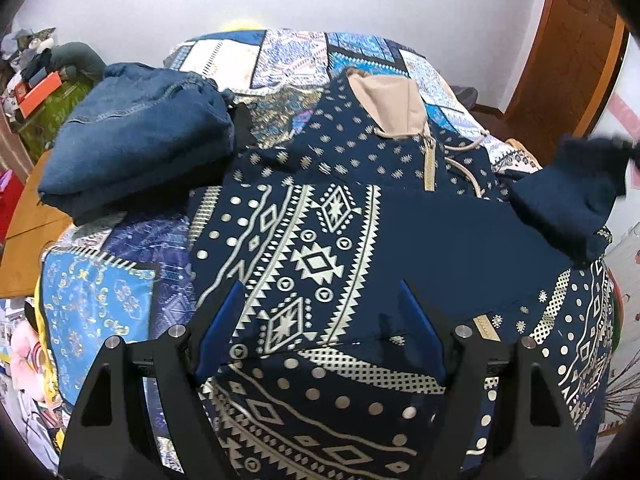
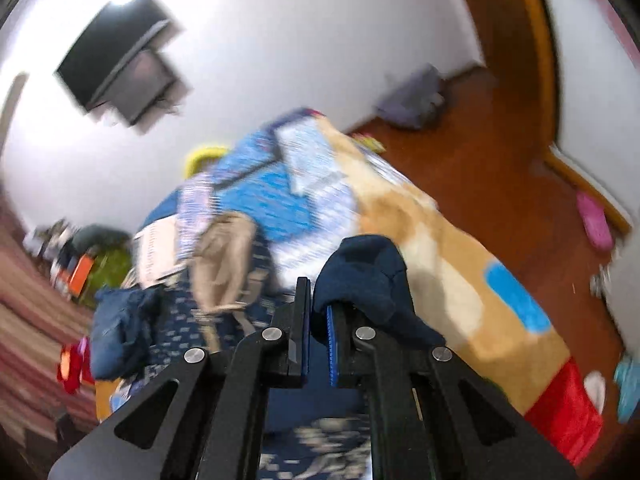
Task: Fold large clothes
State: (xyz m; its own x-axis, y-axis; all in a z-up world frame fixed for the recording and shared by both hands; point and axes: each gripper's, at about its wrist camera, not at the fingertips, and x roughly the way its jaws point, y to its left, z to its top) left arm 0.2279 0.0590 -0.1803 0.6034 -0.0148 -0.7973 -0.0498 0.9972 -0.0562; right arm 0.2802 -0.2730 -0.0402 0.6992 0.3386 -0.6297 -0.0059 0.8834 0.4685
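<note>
A navy hoodie [image 1: 320, 240] with a cream geometric print and a beige-lined hood [image 1: 394, 106] lies spread on the bed. My left gripper [image 1: 320, 312] is open just above its printed front, with nothing between its blue pads. My right gripper [image 2: 319, 312] is shut on the hoodie's navy sleeve cuff [image 2: 360, 276] and holds it lifted above the bed. That lifted cuff also shows at the right of the left wrist view [image 1: 560, 204]. The right wrist view is motion-blurred.
A folded pair of blue jeans [image 1: 136, 136] lies on the bed left of the hoodie. The bed has a blue patchwork cover [image 1: 100, 292]. A tan blanket [image 2: 460, 272] hangs at the bed's right side. Clutter sits at the far left [image 1: 36, 80]. A wooden door [image 1: 568, 52] stands at the right.
</note>
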